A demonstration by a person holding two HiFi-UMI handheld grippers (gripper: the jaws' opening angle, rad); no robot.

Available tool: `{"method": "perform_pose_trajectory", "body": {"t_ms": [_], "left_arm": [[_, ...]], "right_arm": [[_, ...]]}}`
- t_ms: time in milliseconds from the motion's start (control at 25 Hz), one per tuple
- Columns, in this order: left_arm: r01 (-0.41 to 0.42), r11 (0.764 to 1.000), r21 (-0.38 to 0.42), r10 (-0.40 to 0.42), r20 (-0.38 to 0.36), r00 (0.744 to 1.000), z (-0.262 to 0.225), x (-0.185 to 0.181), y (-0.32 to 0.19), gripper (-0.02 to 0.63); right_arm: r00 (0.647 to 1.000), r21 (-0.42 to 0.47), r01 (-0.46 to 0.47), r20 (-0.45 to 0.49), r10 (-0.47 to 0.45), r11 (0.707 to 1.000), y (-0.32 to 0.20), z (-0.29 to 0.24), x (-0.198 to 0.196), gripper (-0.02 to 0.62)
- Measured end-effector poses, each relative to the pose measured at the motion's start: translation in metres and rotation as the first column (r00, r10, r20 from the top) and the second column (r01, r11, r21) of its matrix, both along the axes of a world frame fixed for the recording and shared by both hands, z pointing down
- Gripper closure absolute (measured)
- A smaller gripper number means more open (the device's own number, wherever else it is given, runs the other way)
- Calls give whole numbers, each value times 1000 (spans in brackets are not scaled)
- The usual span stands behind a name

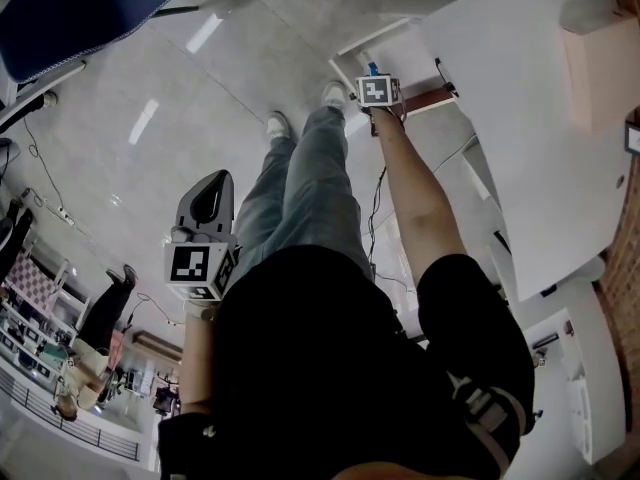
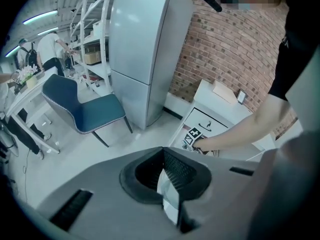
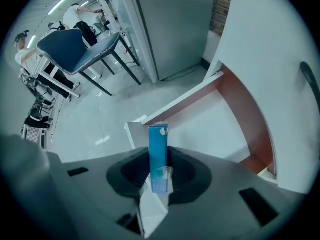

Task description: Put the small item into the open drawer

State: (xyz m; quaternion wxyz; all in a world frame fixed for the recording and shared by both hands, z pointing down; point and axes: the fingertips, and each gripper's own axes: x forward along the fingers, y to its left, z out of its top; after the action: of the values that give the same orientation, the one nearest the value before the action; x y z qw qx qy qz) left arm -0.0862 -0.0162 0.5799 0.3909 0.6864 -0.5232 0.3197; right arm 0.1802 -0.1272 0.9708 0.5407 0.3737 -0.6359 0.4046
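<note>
The right gripper (image 3: 159,181) has its jaws clamped on the blue box (image 3: 158,149), held upright above the open drawer (image 3: 245,114) near its front corner. The left gripper (image 2: 167,184) has its jaws closed, empty, well apart from the drawer.

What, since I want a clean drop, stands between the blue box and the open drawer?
Nothing visible. The slim blue cardboard box, clamped in the right gripper, points into the open white drawer with red-brown wooden sides; its floor ahead shows bare.
</note>
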Motion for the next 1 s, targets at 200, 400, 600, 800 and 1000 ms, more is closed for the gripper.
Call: {"method": "perform_pose_trajectory", "body": {"t_ms": [200,400,600,800,1000], "left_arm": [[37,999,-22,-37,3,999,8,-4,6,603],[48,998,-33,-47,8,999,14,-9,15,603],[71,997,-24,-71,-2,997,12,-14,18,603],[87,996,7,-87,-9,996,2,-20,20,603],[97,994,57,-97,-9,995,-12,-30,18,603]], "right_arm": [[999,-11,31,-8,-32,999,-6,14,-7,495],[999,-6,30,-15,-30,1000,-13,22,-14,462],[1000,-22,26,-17,-26,999,-12,16,-21,438],[998,-33,45,-51,-47,998,-7,-7,-23,437],[998,33,66,23,-67,997,-14,-47,-54,446]]}}
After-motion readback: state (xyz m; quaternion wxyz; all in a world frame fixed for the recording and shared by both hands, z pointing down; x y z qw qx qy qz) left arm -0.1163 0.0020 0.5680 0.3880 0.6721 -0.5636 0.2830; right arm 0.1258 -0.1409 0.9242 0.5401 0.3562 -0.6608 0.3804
